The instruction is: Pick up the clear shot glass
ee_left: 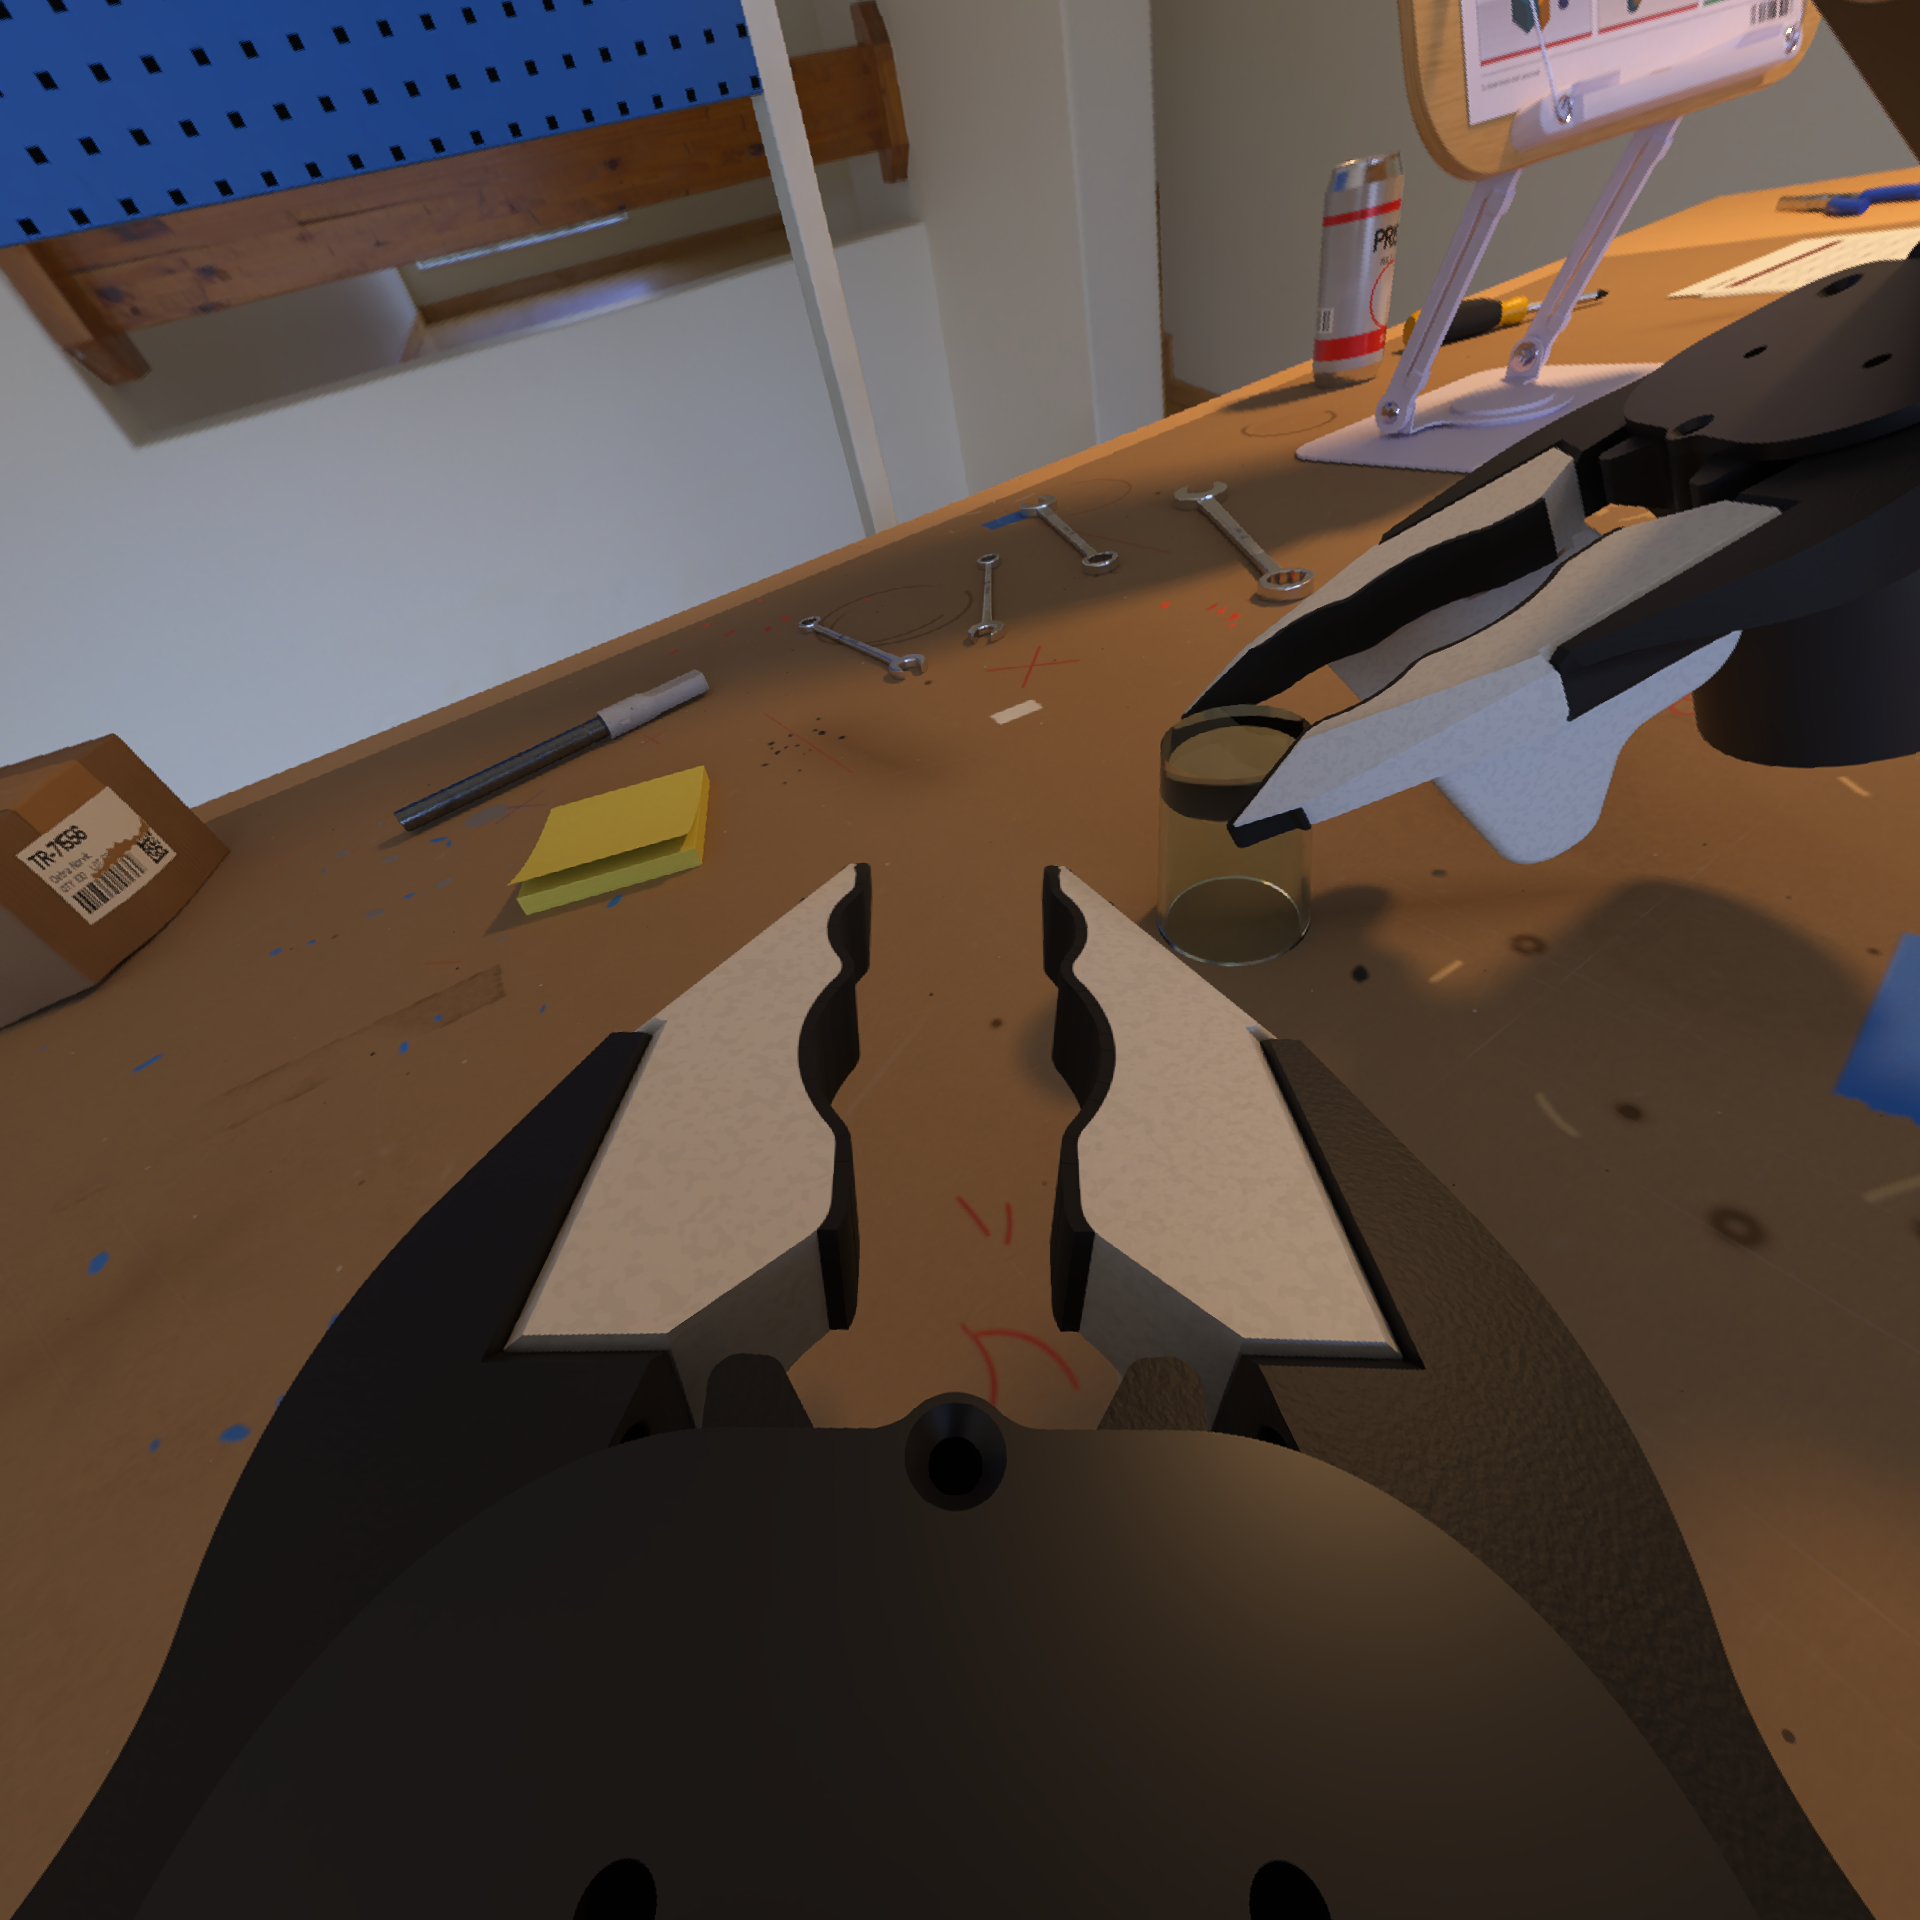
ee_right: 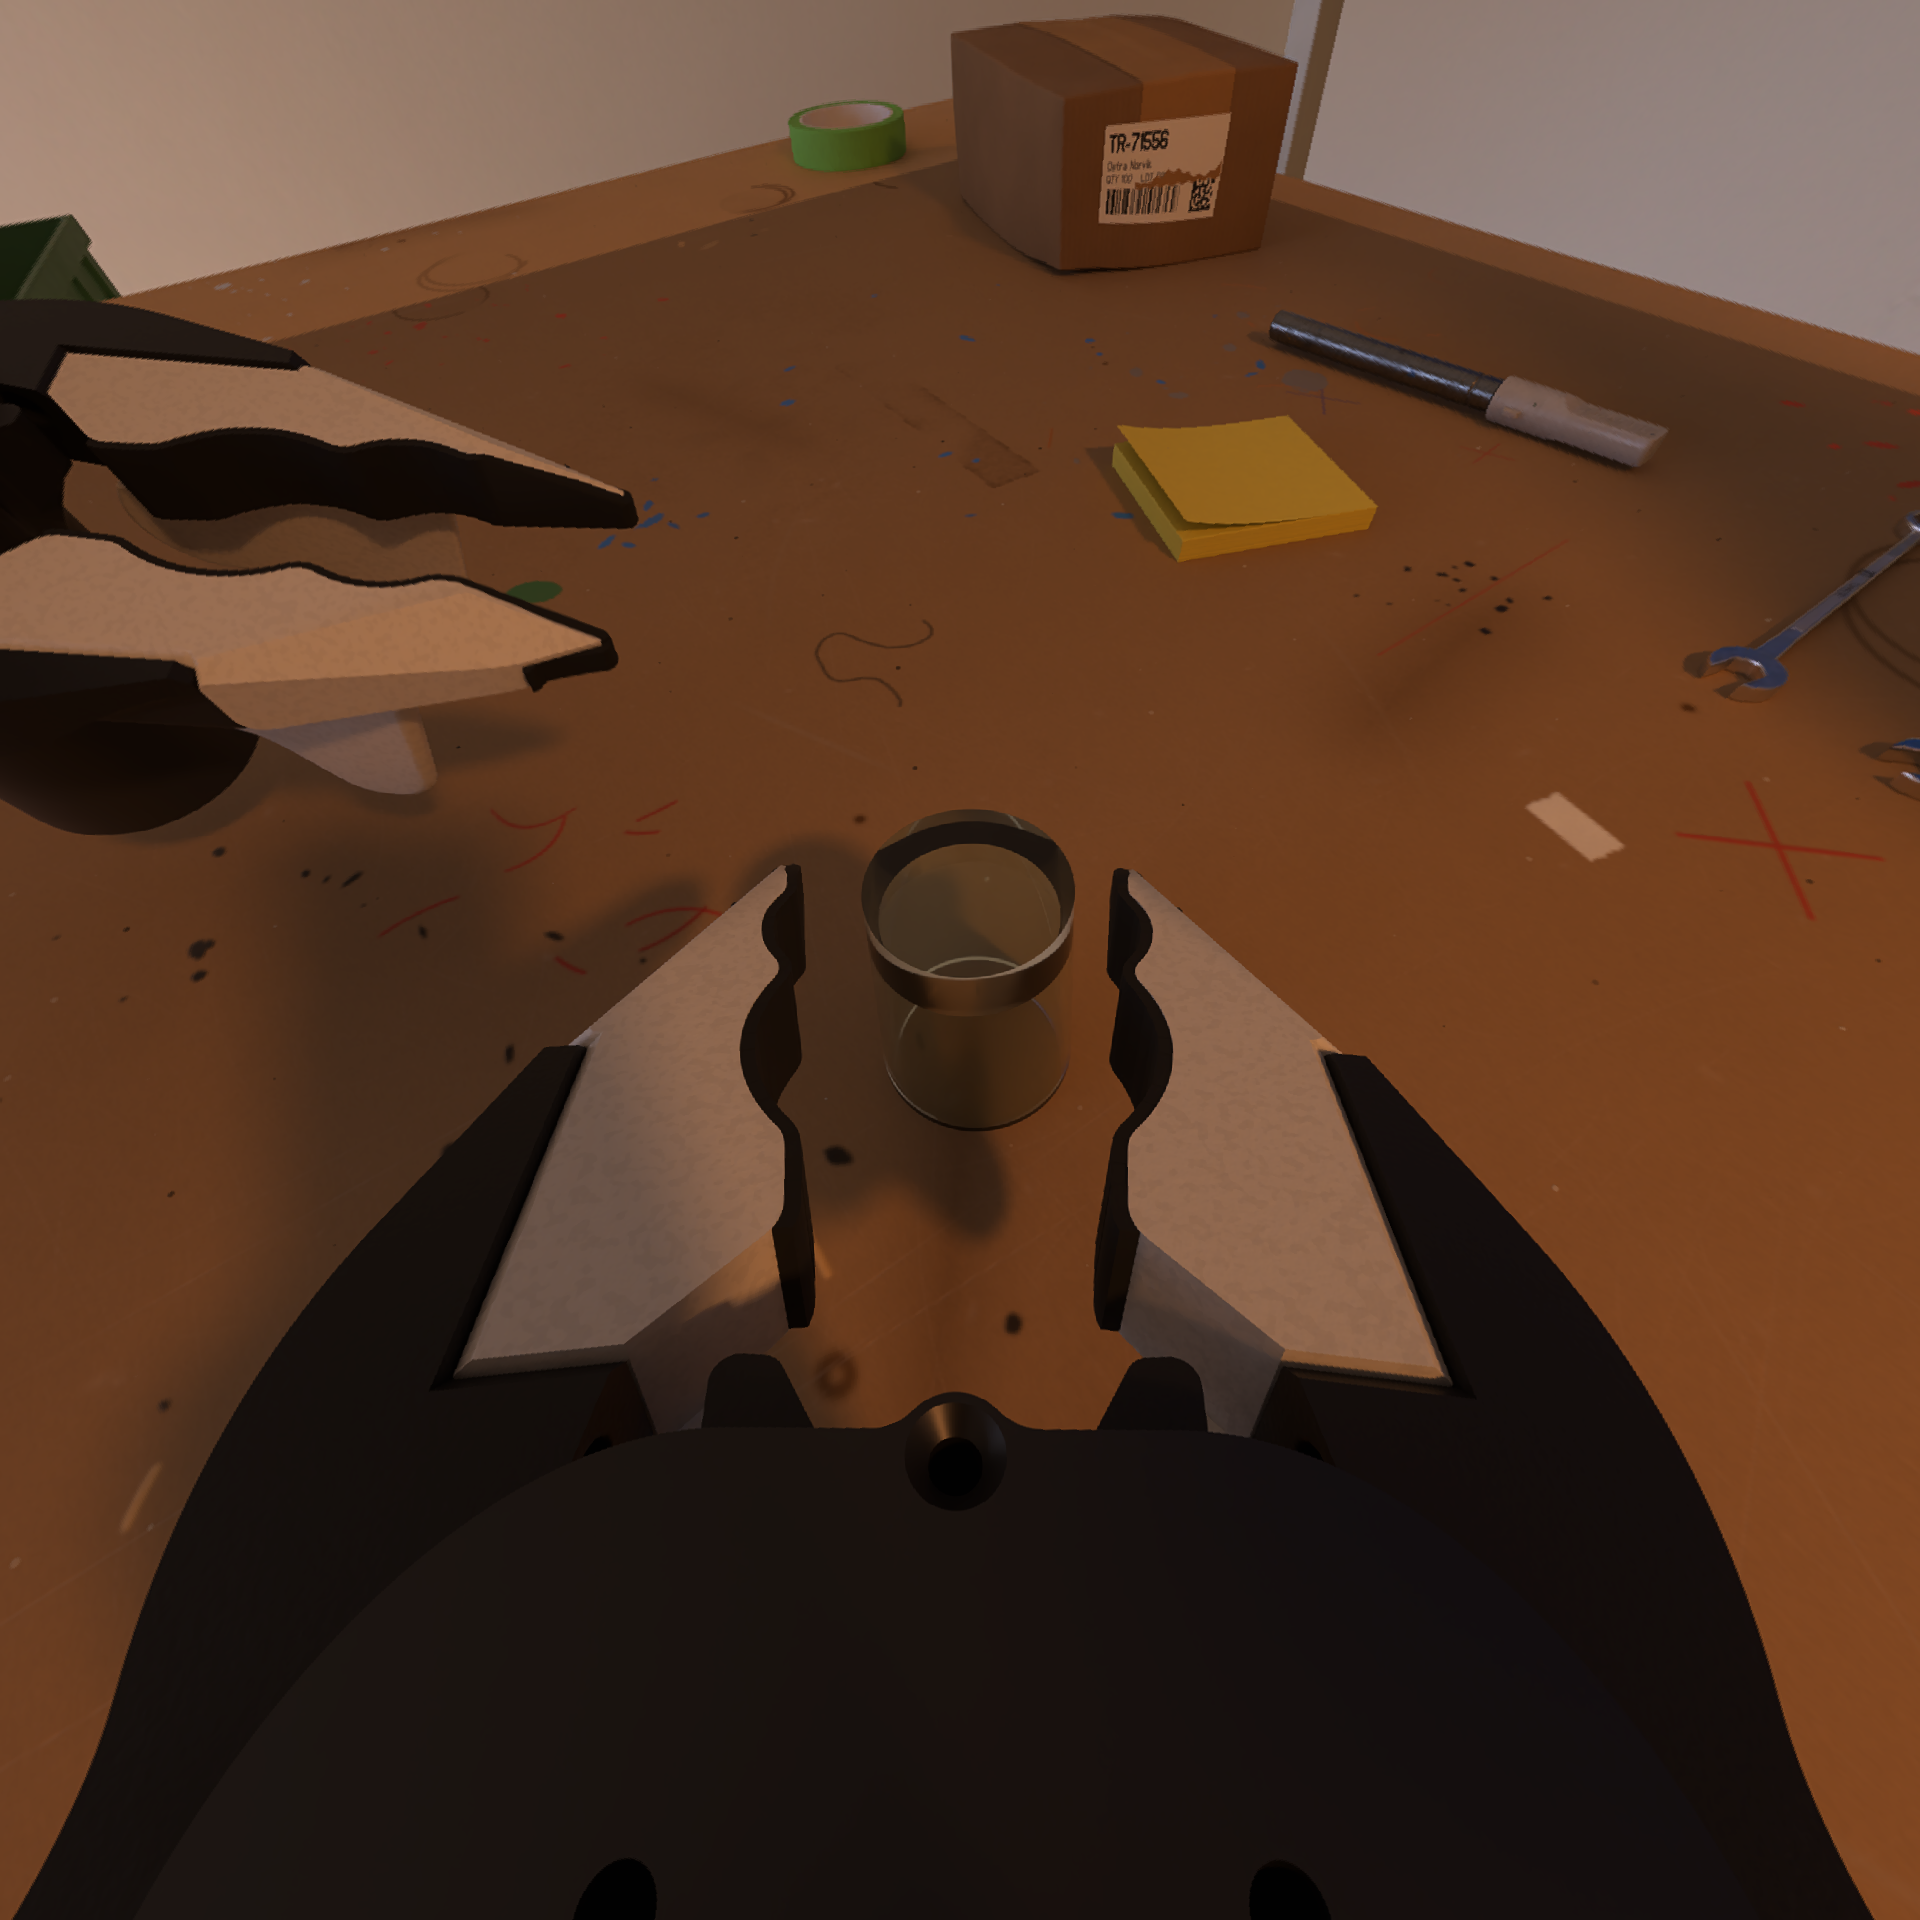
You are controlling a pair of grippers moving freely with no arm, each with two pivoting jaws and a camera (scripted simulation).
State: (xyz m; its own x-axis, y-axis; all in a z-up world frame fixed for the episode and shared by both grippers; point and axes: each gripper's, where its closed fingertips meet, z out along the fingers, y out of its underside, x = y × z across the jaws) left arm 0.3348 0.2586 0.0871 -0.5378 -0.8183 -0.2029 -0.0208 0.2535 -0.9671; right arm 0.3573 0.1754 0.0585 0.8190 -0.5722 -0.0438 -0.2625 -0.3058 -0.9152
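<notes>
The clear shot glass (ee_right: 971, 997) stands on the brown workbench (ee_right: 935, 582). In the right wrist view it sits between my right gripper's (ee_right: 956, 873) two fingers near their tips, with a gap on each side. The right gripper is open. In the left wrist view the glass (ee_left: 1231, 862) is ahead and to the right, and the right gripper (ee_left: 1224, 769) reaches over it from the right, its tips at the glass's top. My left gripper (ee_left: 956, 873) is open and empty, a little left of the glass. It also shows in the right wrist view (ee_right: 621, 584).
Yellow sticky notes (ee_left: 618, 836), a marker (ee_left: 551, 748) and a cardboard box (ee_right: 1122, 140) lie beyond the glass. Several wrenches (ee_left: 1070, 535), a can (ee_left: 1356, 270) and a clipboard stand (ee_left: 1475, 405) are farther back. Green tape (ee_right: 847, 133) sits at the far edge.
</notes>
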